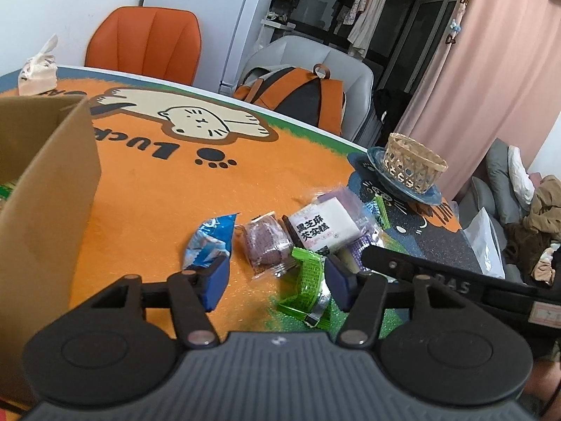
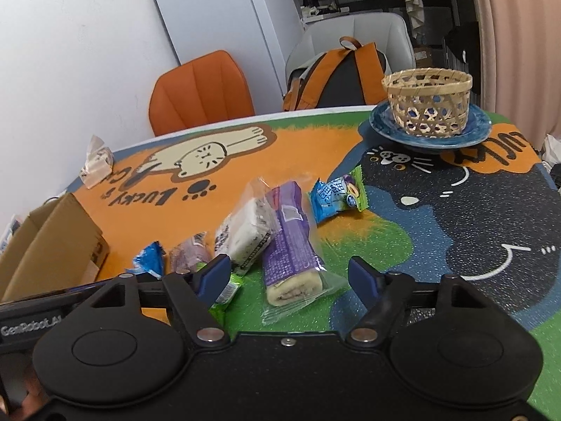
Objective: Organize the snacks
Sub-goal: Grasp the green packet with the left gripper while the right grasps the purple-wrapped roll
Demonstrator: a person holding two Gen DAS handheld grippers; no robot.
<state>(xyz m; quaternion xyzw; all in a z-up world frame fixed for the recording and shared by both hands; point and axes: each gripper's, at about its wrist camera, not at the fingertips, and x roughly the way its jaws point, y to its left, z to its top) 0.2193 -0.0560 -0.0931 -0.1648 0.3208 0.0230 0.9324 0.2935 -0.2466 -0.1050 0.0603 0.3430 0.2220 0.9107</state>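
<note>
Snacks lie loose in a cluster on the counter (image 2: 455, 217): a purple roll cake (image 2: 291, 245), a white sesame cake (image 1: 320, 228), blue packets (image 1: 210, 242), a green wrapper (image 1: 306, 280). Left tongs (image 1: 277, 280) hang open above the green wrapper, pressing nothing. Right tongs (image 2: 289, 275) stand open astride the roll cake's near end, pads apart from it. The cardboard box (image 1: 45, 193) sits beside the cluster; the woven basket (image 2: 427, 101) looks empty. Judging by this, nearly all sorting remains.

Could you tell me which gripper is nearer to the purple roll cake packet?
Right. The right gripper is open with the purple roll cake packet lying between its fingers; the left gripper sits beside it over the green packet.
</note>
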